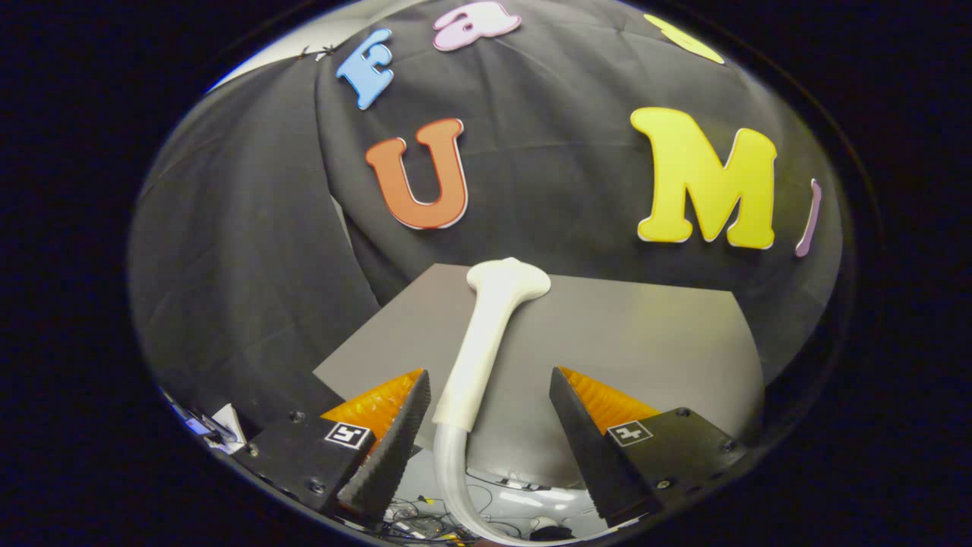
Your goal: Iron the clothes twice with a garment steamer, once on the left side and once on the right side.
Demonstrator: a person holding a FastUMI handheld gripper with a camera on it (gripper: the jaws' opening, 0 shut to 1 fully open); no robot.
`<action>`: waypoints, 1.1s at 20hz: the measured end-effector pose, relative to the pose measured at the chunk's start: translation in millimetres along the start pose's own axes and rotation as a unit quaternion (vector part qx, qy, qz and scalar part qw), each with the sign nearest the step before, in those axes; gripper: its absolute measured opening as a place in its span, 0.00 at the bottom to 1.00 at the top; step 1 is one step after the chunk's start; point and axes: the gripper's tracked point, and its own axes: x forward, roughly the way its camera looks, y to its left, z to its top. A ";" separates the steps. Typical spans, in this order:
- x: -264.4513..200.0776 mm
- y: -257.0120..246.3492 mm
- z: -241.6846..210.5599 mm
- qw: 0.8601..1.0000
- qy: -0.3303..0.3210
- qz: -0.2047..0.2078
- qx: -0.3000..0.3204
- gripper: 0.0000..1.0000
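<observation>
A white garment steamer (486,334) lies on the grey table (653,342), its wide head (509,278) at the table's far edge against the black cloth wall. Its slim handle runs back toward me and ends in a pale hose (449,471) that curves down past the table's near edge. My gripper (488,374) is open, with the handle's lower end between the fingers. The handle sits close to the left finger (395,433). A wide gap separates it from the right finger (588,433). Neither finger presses on it.
The black cloth wall rises right behind the table and wraps around its left side. Below the table's near edge lie cables and small objects (425,524) on a pale floor. Some papers or boxes (216,425) sit low at the left.
</observation>
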 end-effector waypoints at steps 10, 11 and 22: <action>64.9 -1.3 1.5 0.998 0.053 -0.043 0.004 0.78; 67.9 -0.4 0.6 0.998 0.056 -0.041 0.007 0.77; 71.4 16.3 -5.4 0.998 0.044 -0.001 0.050 0.39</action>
